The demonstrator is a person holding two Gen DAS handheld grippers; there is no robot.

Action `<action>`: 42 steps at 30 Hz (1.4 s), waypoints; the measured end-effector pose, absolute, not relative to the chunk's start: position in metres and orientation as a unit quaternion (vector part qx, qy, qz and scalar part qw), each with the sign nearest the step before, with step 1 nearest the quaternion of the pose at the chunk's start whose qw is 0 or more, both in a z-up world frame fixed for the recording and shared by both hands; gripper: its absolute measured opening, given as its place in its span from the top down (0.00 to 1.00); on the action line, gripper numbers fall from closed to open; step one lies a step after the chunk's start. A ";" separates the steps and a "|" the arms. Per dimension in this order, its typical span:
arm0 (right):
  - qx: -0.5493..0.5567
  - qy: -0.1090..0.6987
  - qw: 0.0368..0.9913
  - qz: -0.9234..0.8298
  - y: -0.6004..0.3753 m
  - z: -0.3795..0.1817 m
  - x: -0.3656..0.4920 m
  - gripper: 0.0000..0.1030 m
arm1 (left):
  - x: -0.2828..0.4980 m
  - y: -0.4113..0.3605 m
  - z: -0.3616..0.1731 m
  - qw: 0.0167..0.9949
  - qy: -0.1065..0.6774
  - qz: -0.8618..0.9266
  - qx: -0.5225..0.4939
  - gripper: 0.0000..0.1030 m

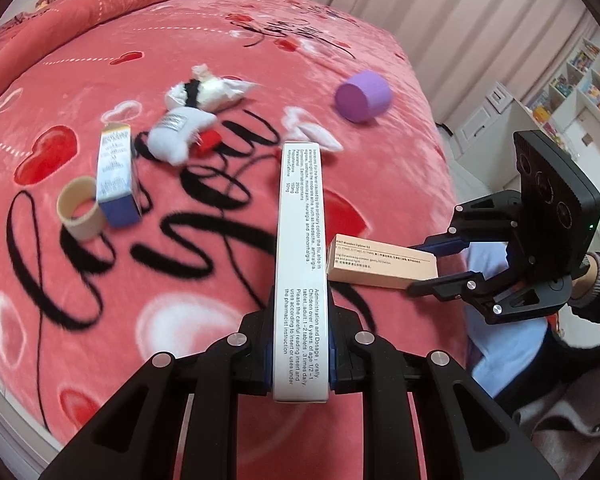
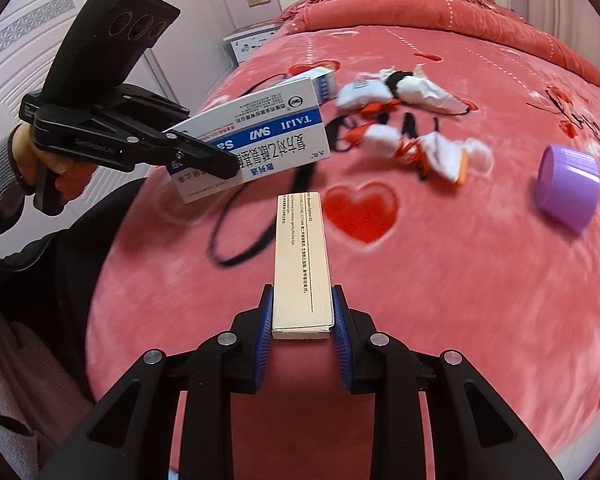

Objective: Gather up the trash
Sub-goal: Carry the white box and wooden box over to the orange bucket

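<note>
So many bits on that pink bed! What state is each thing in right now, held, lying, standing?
left gripper: shut on the white medicine box, lifted.
right gripper: shut on the tan box, lifted.
purple cup: on its side on the blanket.
tape roll: on the blanket, touching the small blue-and-white box.
small blue-and-white box: lying flat.
crumpled tissues: loose heap, untouched.

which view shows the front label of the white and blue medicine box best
The right wrist view: there the white and blue medicine box turns its broad printed face to the camera, held in the left gripper. The left wrist view shows only its narrow side panel with small dosage text, edge-on between the jaws.
</note>
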State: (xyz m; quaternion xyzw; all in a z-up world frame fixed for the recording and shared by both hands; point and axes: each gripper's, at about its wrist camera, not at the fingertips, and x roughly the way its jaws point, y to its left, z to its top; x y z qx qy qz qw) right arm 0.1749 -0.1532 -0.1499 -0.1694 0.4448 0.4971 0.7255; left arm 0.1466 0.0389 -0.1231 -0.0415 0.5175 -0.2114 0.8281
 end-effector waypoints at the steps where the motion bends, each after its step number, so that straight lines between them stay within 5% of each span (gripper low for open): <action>1: -0.166 0.445 0.727 0.496 -0.155 -0.149 0.170 0.73 | 0.140 0.037 -0.122 0.827 0.518 -0.214 -0.042 0.81; 24: -0.129 0.401 0.798 0.430 -0.240 -0.086 0.089 0.73 | 0.074 -0.030 -0.085 0.830 0.488 -0.267 0.036 0.81; 42: -0.036 0.381 0.888 0.256 -0.424 -0.060 0.050 0.73 | 0.116 -0.209 -0.064 0.775 0.439 -0.428 0.155 0.81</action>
